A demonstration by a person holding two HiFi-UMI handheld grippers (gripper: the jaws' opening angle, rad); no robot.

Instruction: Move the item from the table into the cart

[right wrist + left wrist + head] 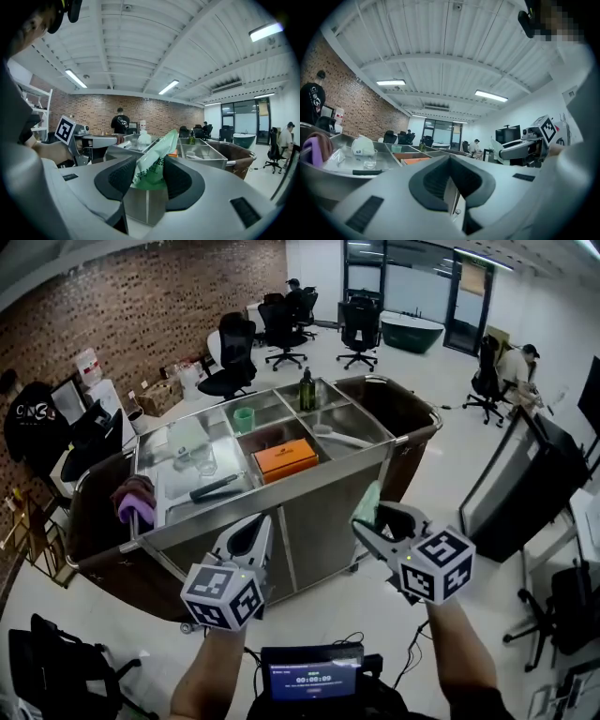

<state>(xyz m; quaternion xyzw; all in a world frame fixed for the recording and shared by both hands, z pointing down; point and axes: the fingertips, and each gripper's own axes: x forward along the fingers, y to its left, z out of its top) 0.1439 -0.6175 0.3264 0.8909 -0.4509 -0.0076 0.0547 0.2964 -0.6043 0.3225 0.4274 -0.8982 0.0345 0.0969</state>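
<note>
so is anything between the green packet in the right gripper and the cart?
Nothing visible. The right gripper holds the green packet just short of the cart, with only air between. It only has to clear the near rim; an orange box already lies in one near compartment.

Black office chairs (234, 357) by a brick wall (141, 296), dark tub (411, 332) beyond, seated person (518, 367) at right

My left gripper (251, 534) points level, jaws together; my right gripper (368, 519) tilts slightly down, clamping a packet (152, 164).
</note>
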